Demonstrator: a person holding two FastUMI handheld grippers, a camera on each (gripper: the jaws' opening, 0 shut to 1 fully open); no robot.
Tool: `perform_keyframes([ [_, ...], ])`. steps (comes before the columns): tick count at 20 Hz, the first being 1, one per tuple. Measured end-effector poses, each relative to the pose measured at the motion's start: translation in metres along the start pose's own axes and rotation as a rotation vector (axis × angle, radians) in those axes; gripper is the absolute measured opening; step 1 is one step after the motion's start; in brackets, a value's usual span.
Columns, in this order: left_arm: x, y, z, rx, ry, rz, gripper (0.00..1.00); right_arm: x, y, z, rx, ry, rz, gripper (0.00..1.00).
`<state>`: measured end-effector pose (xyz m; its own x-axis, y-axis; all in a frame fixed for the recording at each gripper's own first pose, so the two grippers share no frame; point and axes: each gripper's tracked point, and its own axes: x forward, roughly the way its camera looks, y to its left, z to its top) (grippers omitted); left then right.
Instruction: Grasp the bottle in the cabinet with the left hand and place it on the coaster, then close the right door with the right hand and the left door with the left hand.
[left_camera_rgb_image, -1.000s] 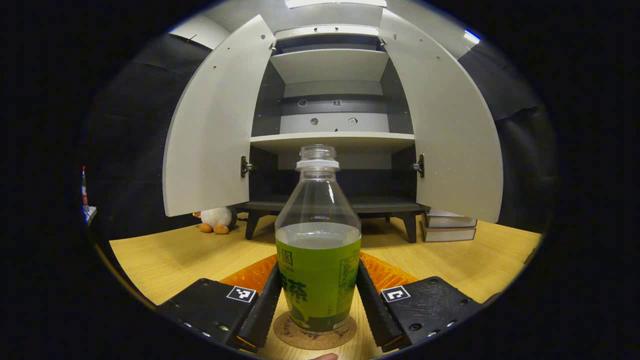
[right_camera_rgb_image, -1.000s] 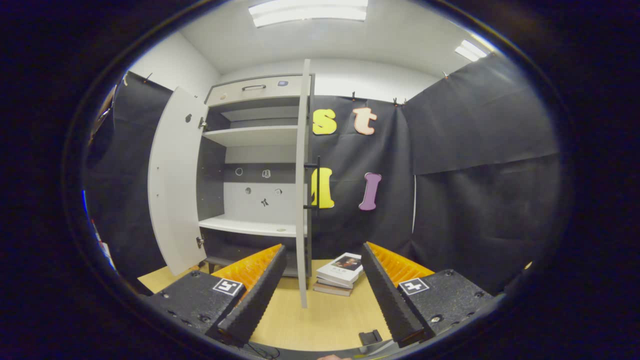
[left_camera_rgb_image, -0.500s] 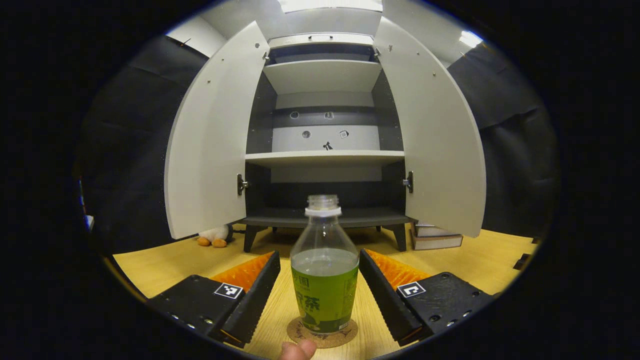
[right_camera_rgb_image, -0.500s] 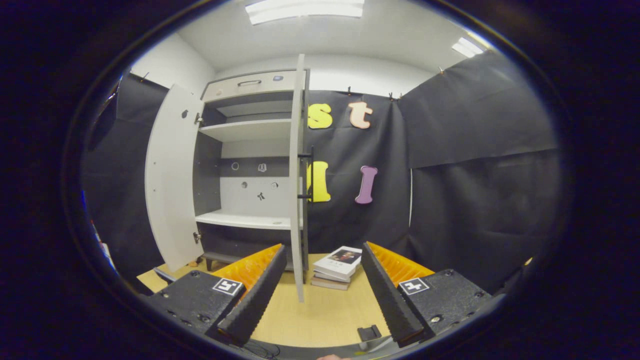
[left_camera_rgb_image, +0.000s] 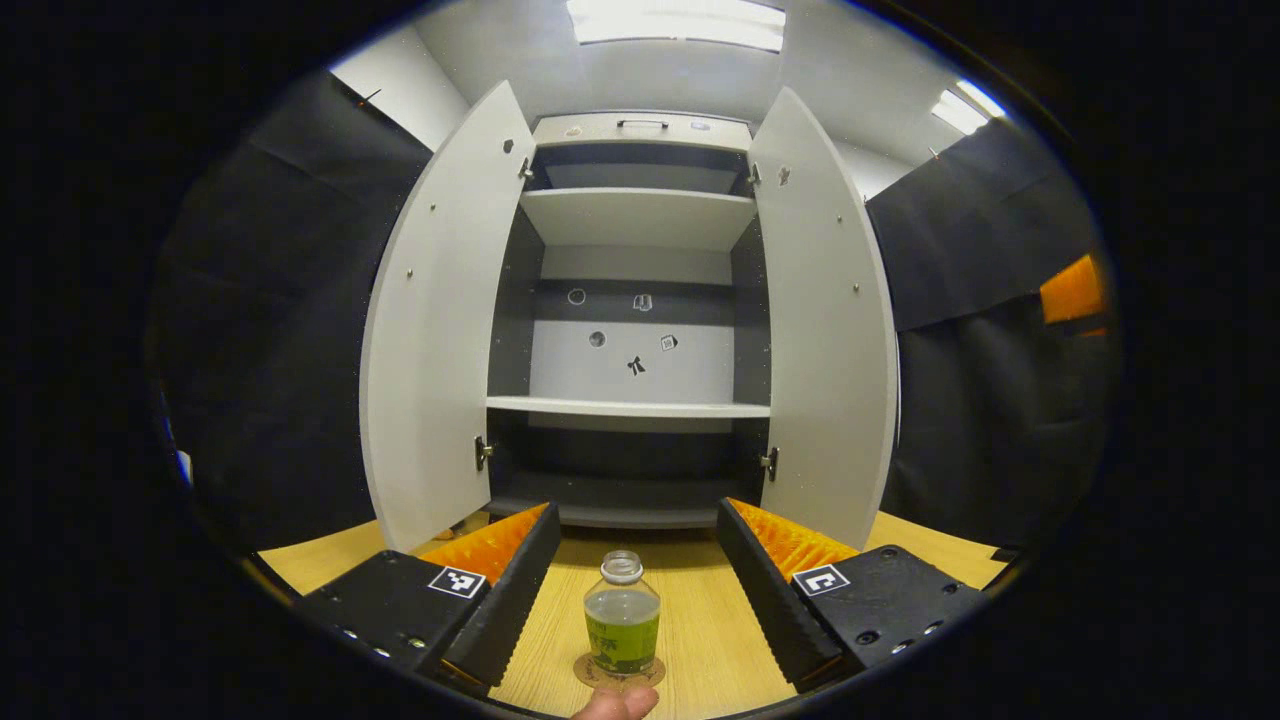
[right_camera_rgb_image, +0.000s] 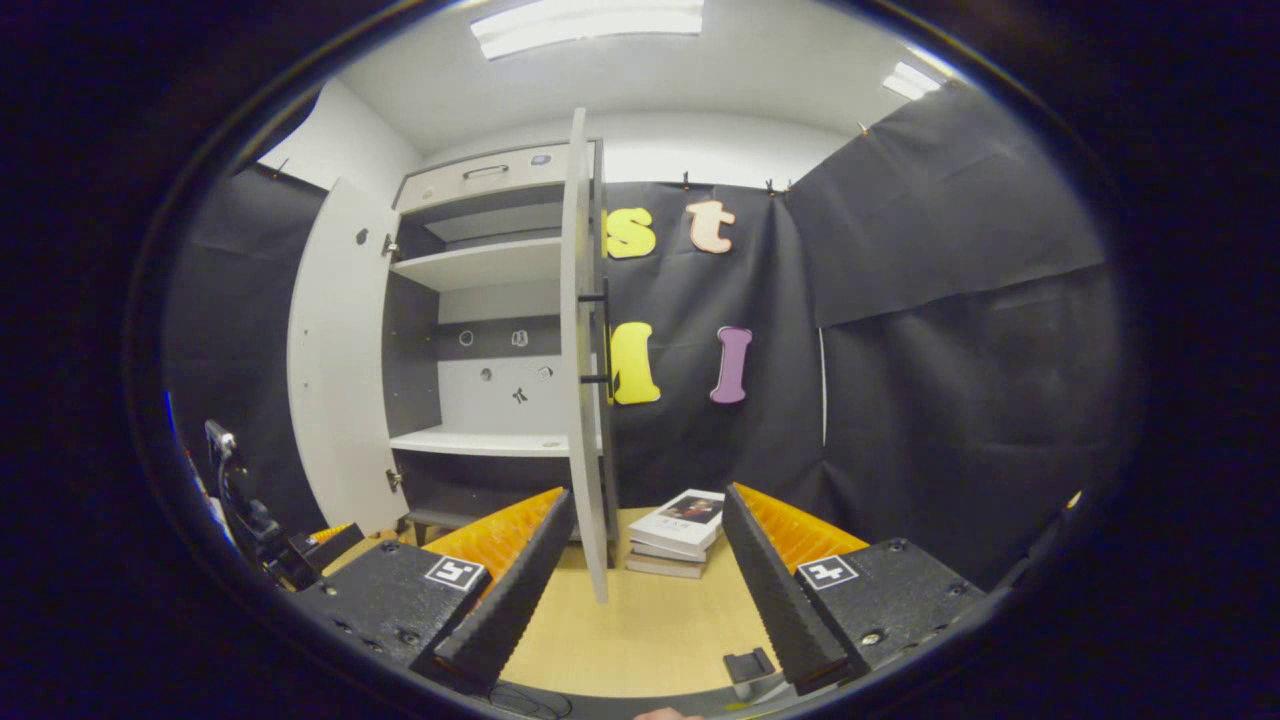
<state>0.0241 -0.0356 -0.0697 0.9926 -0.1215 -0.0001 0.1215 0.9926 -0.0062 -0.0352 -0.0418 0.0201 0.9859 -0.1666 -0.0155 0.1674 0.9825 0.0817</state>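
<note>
Left gripper view: the left gripper (left_camera_rgb_image: 634, 590) has its jaws wide and holds nothing. The bottle (left_camera_rgb_image: 622, 615) stands upright on the coaster (left_camera_rgb_image: 600, 674) on the worktop (left_camera_rgb_image: 705, 620), low between the fingers and apart from both. It has no cap and is partly full of green liquid. A fingertip (left_camera_rgb_image: 615, 702) shows at the bottom edge, just in front of the coaster. Beyond, the cabinet (left_camera_rgb_image: 636, 130) stands with both doors open: the left door (left_camera_rgb_image: 440, 320) and the right door (left_camera_rgb_image: 820, 330) swing outward, and the shelves (left_camera_rgb_image: 630, 408) between them are bare.

Right gripper view: the right gripper (right_camera_rgb_image: 640, 590) also has its jaws wide, with nothing between them. The right door (right_camera_rgb_image: 578, 340) is seen edge-on, its lower corner hanging between the fingers without touching either. A stack of books (right_camera_rgb_image: 680, 530) lies on the worktop (right_camera_rgb_image: 650, 630) just beyond. The left gripper (right_camera_rgb_image: 265, 535) shows low at the left edge.
</note>
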Motion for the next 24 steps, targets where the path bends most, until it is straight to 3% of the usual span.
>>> perform_keyframes([
  [3, -0.012, -0.007, 0.024, 0.008, 0.006, -0.043, 0.95, -0.001, 0.007, -0.017, 0.017, 0.009, 0.032, 0.99],
  [7, -0.03, -0.001, 0.04, 0.055, 0.031, -0.045, 0.96, 0.003, 0.009, -0.033, 0.031, 0.035, 0.069, 0.99],
  [10, -0.041, -0.002, 0.05, 0.061, 0.022, -0.033, 0.96, 0.033, 0.01, 0.005, 0.096, -0.003, 0.135, 0.99],
  [15, -0.056, -0.006, 0.037, 0.012, 0.069, -0.025, 0.95, 0.131, -0.02, 0.091, 0.105, -0.056, 0.13, 0.96],
  [20, -0.068, 0.013, 0.026, 0.009, 0.11, 0.03, 0.96, 0.209, -0.027, 0.106, 0.041, -0.009, 0.075, 0.96],
  [24, -0.072, 0.027, 0.019, 0.022, 0.127, 0.068, 0.96, 0.222, -0.019, 0.111, 0.048, -0.027, 0.065, 0.94],
])
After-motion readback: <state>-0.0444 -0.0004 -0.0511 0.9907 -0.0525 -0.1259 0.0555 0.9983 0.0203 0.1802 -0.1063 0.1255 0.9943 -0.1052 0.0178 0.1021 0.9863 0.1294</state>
